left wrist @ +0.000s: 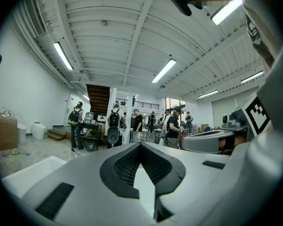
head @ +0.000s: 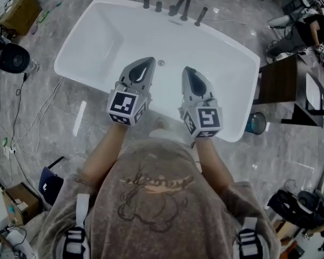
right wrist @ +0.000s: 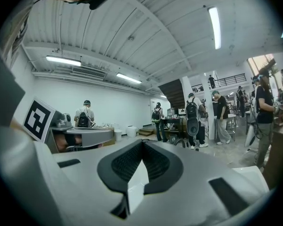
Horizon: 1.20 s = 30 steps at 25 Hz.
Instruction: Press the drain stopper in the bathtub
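Nearest, the left gripper (head: 149, 63) and right gripper (head: 187, 70) hang side by side over the white bathtub (head: 92, 42), each with its jaws closed tip to tip on nothing. Just beyond, at 12 o'clock between the tips, sits the drain stopper (head: 161, 62). The approach seems to be the step in hand. Next, one closed tip must drop straight onto the stopper. Whether it is up or down is too small to tell, and neither gripper view shows it.

A dark cabinet (head: 281, 82) stands near a round teal container (head: 256, 123) on the marble floor (head: 59, 123).
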Available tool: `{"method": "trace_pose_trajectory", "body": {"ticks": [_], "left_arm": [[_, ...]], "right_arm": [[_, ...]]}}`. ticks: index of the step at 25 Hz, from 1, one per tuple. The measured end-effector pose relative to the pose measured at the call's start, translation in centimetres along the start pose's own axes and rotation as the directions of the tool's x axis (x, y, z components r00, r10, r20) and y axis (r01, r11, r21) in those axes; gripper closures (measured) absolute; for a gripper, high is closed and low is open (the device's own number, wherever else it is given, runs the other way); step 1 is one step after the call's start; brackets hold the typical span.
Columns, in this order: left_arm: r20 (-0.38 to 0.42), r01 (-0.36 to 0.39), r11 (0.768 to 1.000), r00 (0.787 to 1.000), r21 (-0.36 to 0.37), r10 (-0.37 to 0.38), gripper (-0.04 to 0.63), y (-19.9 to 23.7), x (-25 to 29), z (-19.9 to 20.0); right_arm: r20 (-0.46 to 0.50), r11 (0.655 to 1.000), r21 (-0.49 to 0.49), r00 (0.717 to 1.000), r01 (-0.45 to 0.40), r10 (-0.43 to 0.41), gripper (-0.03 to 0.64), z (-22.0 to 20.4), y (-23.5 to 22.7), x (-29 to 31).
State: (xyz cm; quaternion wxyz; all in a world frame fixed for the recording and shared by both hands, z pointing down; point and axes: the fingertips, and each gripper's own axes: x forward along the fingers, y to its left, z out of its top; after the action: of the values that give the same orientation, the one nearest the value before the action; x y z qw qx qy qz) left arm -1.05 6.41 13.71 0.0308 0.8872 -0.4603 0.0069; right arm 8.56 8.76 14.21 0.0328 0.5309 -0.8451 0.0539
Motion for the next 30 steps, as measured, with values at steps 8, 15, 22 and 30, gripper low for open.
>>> {"method": "trace_pose_trajectory", "body": {"ticks": [8,15,22,30], "left_arm": [[0.033,-0.07,0.998,0.997,0.005,0.069,0.594,2.3,4.1,0.2],[0.013,-0.067,0.998,0.998,0.01,0.067,0.594,4.1,6.2,-0.6],[0.002,-0.022,1.0,1.0,0.018,0.022,0.594,6.6,7.9,-1.2],[-0.03,0.043,0.998,0.999,0.037,-0.041,0.594,10.4,11.8,-2.5]], "right_arm": [[-0.01,0.998,-0.017,0.998,-0.055,0.055,0.615,0.0,-3.2,3.8],[-0.025,0.997,-0.002,0.997,-0.076,0.076,0.615,-0.4,-3.7,7.0],[-0.025,0.999,-0.007,0.999,-0.043,0.043,0.615,-1.3,-3.7,10.5],[-0.042,1.0,0.006,0.999,0.004,-0.004,0.615,-2.2,-4.2,15.6]]}}
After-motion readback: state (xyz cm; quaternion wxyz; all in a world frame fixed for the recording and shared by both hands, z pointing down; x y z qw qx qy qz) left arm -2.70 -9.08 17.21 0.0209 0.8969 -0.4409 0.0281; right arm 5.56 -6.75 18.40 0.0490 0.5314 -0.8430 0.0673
